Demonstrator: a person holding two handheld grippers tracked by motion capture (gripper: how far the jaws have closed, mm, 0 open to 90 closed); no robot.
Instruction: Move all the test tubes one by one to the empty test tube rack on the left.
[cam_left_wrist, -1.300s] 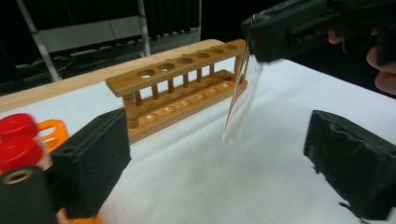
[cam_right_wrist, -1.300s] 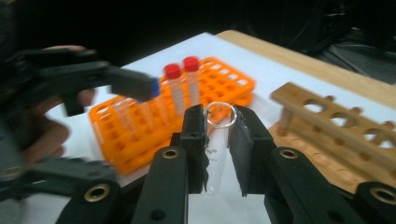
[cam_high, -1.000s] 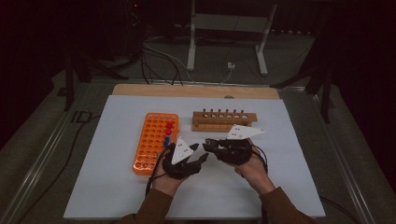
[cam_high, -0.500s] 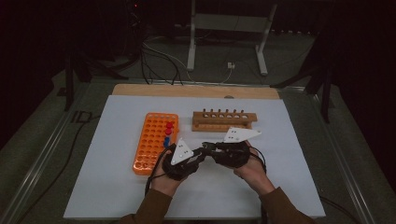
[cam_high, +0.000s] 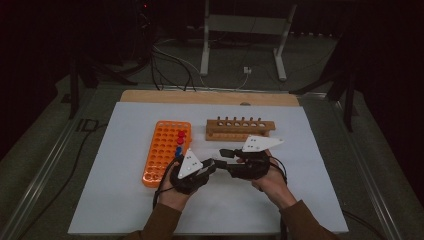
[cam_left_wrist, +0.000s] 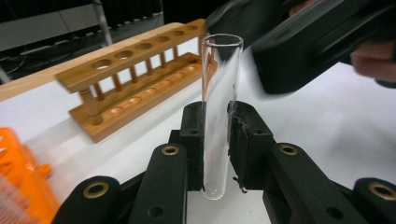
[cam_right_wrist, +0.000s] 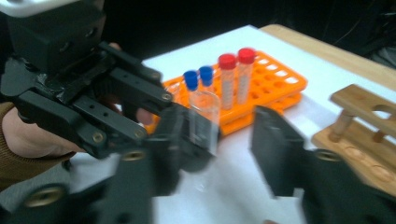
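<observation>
Tube (cam_left_wrist: 219, 116) | upright, clamped in left hand-held gripper (cam_left_wrist: 215, 140) jaws

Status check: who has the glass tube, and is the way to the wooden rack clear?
Left gripper shut on glass tube. Right gripper just opened, jaws apart around it. Right gripper sits between tube and wooden rack.

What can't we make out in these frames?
- Glass tube: in the high view it is too small and hidden by the left tongs.
- Right tongs: motion-blurred in the right gripper view; any contact with the tube is unclear.
- Orange rack: cut off by the left gripper view's edge.
- Wooden rack: cropped at the right edge.
</observation>
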